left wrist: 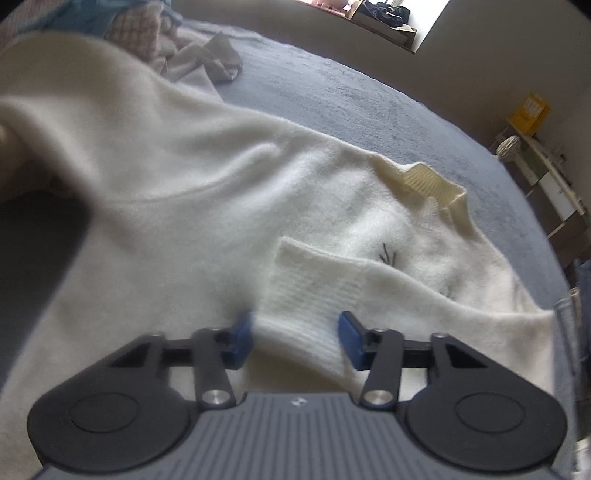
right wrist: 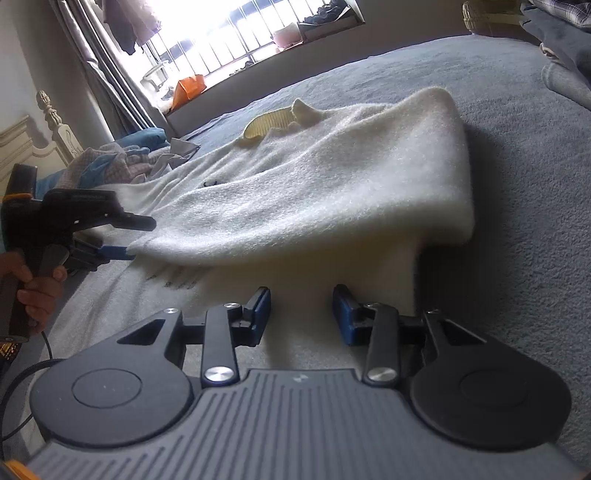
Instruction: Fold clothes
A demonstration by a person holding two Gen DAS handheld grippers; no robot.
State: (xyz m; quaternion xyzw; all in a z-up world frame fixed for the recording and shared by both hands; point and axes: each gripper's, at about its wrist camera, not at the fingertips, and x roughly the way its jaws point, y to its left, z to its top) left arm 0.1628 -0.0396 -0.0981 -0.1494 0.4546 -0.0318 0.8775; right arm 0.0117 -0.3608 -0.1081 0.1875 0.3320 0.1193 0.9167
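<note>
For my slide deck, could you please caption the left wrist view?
Left gripper with its fingers around the ribbed cuff of a cream sweater spread on a grey bed.

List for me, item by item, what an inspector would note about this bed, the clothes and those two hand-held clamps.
Surface: grey bed cover, soft, wrinkled.
Job's things: cream sweater spread out, one side lifted and partly folded over; ribbed collar visible.
Clutter: crumpled clothes pile near the headboard.
Grippers: left gripper appears pinched on the sleeve cuff; right gripper has sweater fabric between its jaws, grip unclear.
Cables: black cable below the person's hand.
Surroundings: barred window, curtain, orange bag, shelf.
</note>
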